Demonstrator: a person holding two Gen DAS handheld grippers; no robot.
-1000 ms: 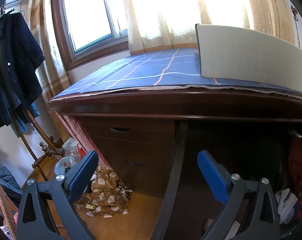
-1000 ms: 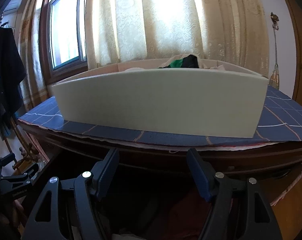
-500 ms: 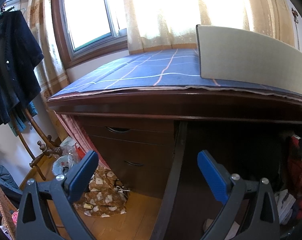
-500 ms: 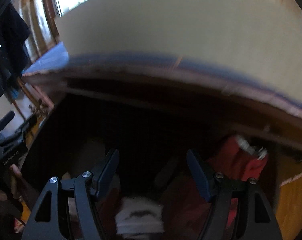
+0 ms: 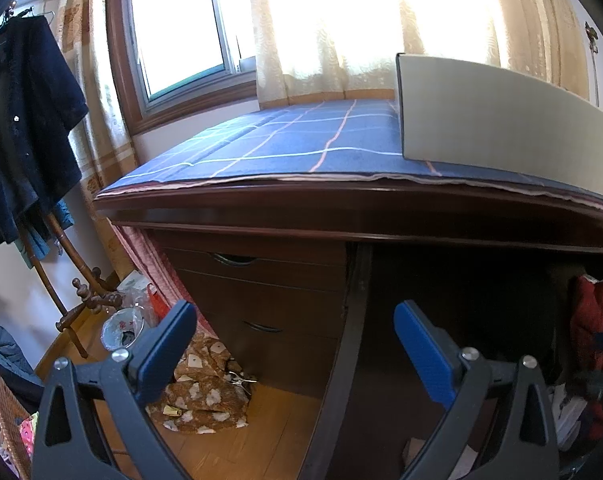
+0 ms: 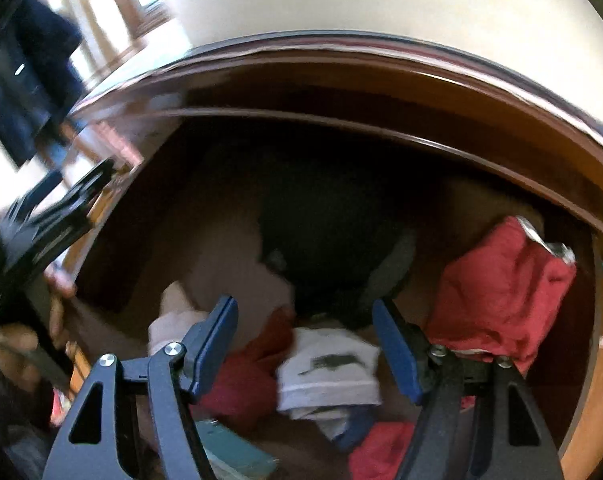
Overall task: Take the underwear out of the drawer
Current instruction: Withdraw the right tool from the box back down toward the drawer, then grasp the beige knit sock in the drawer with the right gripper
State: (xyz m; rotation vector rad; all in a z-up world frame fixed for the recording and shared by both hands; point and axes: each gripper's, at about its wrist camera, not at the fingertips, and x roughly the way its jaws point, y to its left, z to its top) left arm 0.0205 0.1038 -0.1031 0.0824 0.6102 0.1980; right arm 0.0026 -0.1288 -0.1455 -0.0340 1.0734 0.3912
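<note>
Beneath the blue-checked desk top, the open drawer holds jumbled garments; right gripper, jaws wide and empty, hovers above folded white underwear, left gripper wide, idle: approach step, next descend and close.

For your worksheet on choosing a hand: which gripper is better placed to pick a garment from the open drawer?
Right. The right gripper hangs open above the white folded garment in the drawer; the left gripper faces the desk front.
</note>
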